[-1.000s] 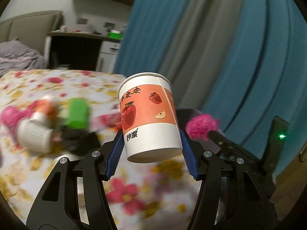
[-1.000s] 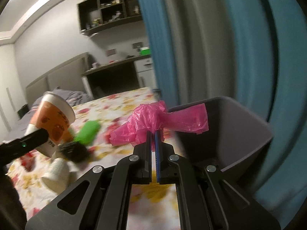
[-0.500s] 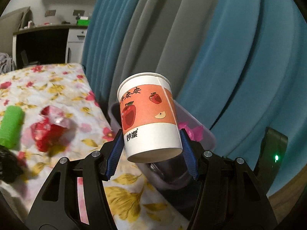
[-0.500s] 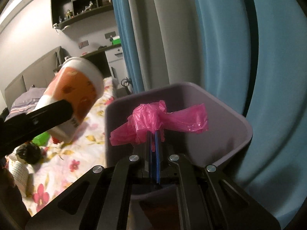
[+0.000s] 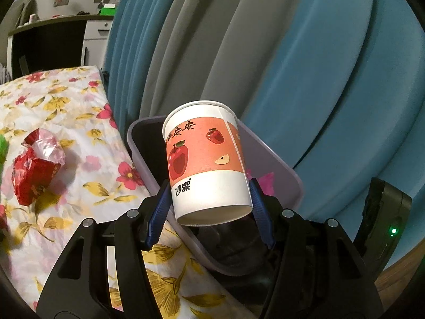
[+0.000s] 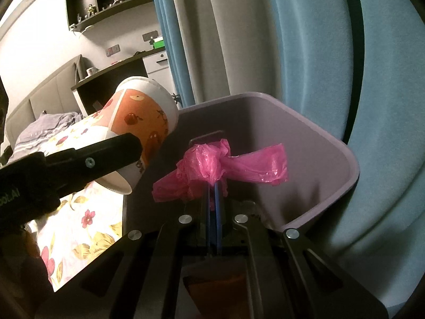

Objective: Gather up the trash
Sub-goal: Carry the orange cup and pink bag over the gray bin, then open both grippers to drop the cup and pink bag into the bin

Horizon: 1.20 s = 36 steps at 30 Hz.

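While both pieces of trash hang over the bin (image 6: 313, 143) and neither has been let go, the task reads as partway done: the release is what remains for these two, and at least one more item waits on the bed. The left hand-held gripper (image 5: 209, 207) clamps a paper cup (image 5: 205, 170) near its base between blue pads, mouth tilted up and away, poised over the near corner of the bin. The right hand-held gripper (image 6: 212, 188) has its jaws pressed almost together on a pink plastic bag (image 6: 220, 167), which sits above the bin's open mouth. The cup is a smooth, stiff cylinder with a rolled rim, an orange band printed with red apples and a white foot; it looks light and easy to crush if squeezed harder. The bag is thin, glossy, crinkled film, bunched into a knot with a loose tail trailing to the right. The bin is a matte lilac-grey plastic tub, rectangular with rounded corners and a thick lip, standing between the bed and heavy blue and grey curtains. On the flowered bedsheet (image 5: 79, 122) lies a crumpled red foil wrapper (image 5: 34, 170), shiny and creased, not yet collected; a sliver of something green at the frame's left edge is too cut off to identify.
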Each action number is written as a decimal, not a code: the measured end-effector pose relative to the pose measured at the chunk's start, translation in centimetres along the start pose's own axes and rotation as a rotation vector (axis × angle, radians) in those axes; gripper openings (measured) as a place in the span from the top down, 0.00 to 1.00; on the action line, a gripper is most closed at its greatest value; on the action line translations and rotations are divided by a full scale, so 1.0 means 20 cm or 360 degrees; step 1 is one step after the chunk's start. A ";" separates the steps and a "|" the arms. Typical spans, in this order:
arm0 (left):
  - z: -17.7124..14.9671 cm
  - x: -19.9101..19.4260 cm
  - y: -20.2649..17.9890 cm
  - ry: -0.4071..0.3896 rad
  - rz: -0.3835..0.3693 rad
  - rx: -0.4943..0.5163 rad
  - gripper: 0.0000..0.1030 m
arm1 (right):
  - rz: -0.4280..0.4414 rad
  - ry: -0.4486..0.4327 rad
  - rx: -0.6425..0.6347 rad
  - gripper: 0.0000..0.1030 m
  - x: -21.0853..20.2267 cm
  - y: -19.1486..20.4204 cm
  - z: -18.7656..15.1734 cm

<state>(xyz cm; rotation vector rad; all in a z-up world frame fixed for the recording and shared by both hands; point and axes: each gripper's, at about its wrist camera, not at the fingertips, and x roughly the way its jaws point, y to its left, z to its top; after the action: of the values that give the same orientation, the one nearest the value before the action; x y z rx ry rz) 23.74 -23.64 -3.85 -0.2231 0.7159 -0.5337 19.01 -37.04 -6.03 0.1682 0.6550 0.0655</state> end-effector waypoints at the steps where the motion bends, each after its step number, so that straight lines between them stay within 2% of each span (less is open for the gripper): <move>1: 0.00 0.00 0.00 0.0004 -0.0006 -0.0005 0.45 | 0.0002 0.0007 0.0000 0.96 0.00 0.00 0.00; 6: 0.00 0.03 0.01 0.0024 -0.0022 -0.0017 0.44 | 0.0001 0.0019 0.0000 0.94 -0.01 0.00 0.00; 9: -0.01 0.02 0.02 0.0025 -0.0023 -0.0031 0.44 | -0.0008 0.0018 0.0012 0.79 -0.01 -0.01 0.00; 11: 0.00 0.03 0.02 0.0027 -0.0028 -0.0043 0.44 | -0.0043 -0.0011 0.0014 0.64 -0.03 -0.01 0.00; 13: -0.01 0.03 0.02 0.0033 -0.0029 -0.0042 0.44 | -0.0078 -0.0047 0.0019 0.59 -0.06 -0.03 -0.01; 17: -0.02 0.06 0.02 0.0070 -0.0040 -0.0035 0.44 | -0.0144 -0.0102 0.0096 0.56 -0.11 -0.09 -0.01; 25: -0.06 0.12 -0.04 0.0152 -0.0050 0.0030 0.44 | -0.0170 -0.0212 0.0222 0.52 -0.21 -0.16 0.01; 32: -0.06 0.08 -0.06 0.0124 -0.0048 0.0017 0.24 | -0.0166 -0.0252 0.0248 0.52 -0.25 -0.17 0.02; 36: -0.06 -0.01 -0.02 0.0073 -0.0001 -0.0050 0.24 | -0.0152 -0.0280 0.0253 0.52 -0.29 -0.15 0.03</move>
<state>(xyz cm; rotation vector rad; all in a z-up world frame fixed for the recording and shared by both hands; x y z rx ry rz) 22.65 -23.79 -4.51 -0.2412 0.7694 -0.5300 14.92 -40.70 -2.63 0.2920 0.4917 -0.0927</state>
